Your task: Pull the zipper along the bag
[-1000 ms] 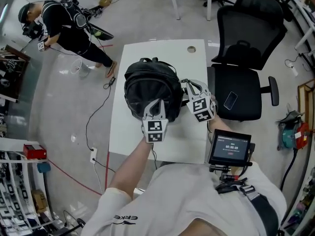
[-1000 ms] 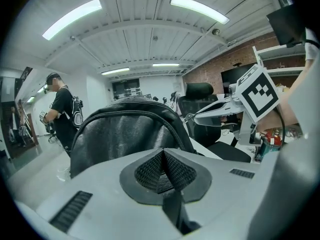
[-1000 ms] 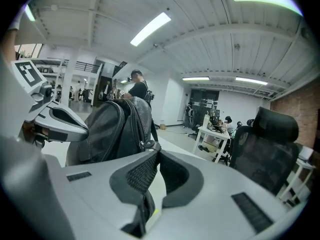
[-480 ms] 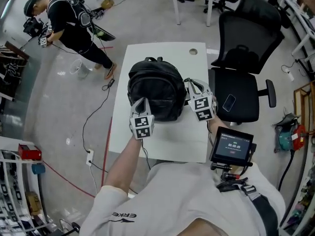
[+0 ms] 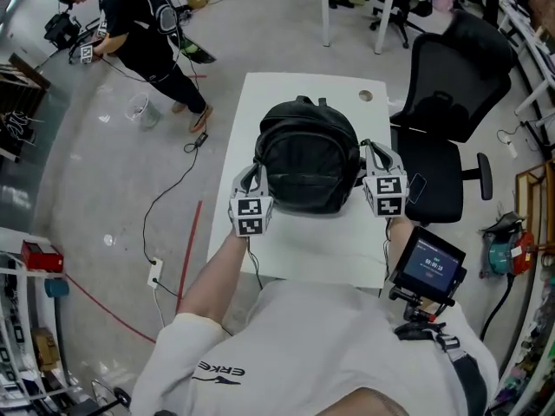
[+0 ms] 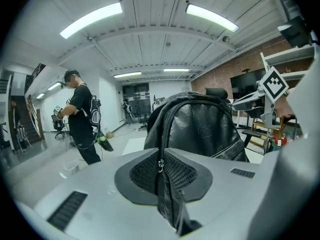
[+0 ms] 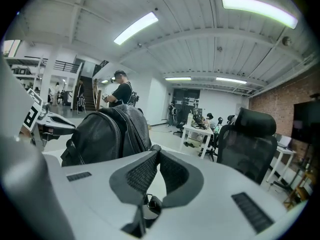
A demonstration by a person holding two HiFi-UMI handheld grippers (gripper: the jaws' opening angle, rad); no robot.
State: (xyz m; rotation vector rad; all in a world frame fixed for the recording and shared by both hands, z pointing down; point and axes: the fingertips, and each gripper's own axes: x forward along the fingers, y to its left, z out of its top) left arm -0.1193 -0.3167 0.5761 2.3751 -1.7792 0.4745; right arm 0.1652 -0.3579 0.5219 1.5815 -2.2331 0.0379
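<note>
Backpack (image 5: 308,159): black, upright on the table (image 5: 260,102). Left gripper (image 5: 252,180): at the backpack's left flank, clamped on the zipper pull (image 6: 161,165), apparently ready to draw it along the track. Right gripper (image 5: 375,156): at the backpack's right flank, tips meeting over a small dark buckle (image 7: 152,204), likely bracing the bag.

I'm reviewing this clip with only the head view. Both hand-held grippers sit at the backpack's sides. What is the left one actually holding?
Observer: The left hand-held gripper is shut on the zipper seam of the backpack, with the metal zipper slider between its pads.
Reviewer: And the right one?
Observer: The right hand-held gripper has its jaw tips together, with a dark strap piece carrying a ring between the pads. The backpack body is outside them.
</note>
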